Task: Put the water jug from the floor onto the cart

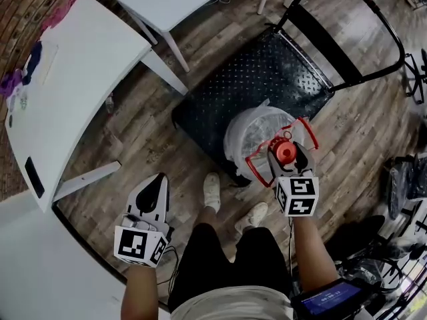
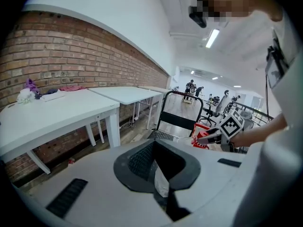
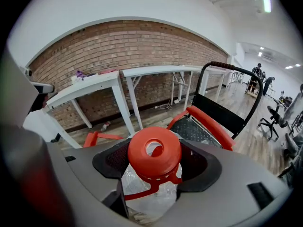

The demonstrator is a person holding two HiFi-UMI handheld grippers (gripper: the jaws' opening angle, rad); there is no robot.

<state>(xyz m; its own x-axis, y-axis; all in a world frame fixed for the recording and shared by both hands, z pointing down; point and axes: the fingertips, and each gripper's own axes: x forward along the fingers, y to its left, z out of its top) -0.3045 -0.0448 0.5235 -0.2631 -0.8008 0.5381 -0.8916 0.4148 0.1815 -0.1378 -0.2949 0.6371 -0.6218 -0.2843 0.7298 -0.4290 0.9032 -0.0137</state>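
Your right gripper point(image 1: 285, 153) pinches the water jug point(image 1: 257, 129) at its top. In the right gripper view the red cap point(image 3: 154, 150) fills the gap between the two jaws, and a pad sits against either side of it. The clear body hangs below the jaws, and the red carrying handle point(image 3: 213, 129) sticks out on both sides of the neck.

From the head view, the jug is over the near corner of the cart point(image 1: 267, 65), its body overlapping the edge of the black patterned deck closest to you. The pictures do not show whether its base rests on the deck. Your shoes point(image 1: 212, 191) are on the wooden floor just beside that corner.

Your left gripper point(image 1: 159, 179) is well apart from the jug, low on the left over bare floorboards. Its jaws are pressed together with nothing between them. A white table point(image 1: 87, 65) stands further left, along the brick wall.
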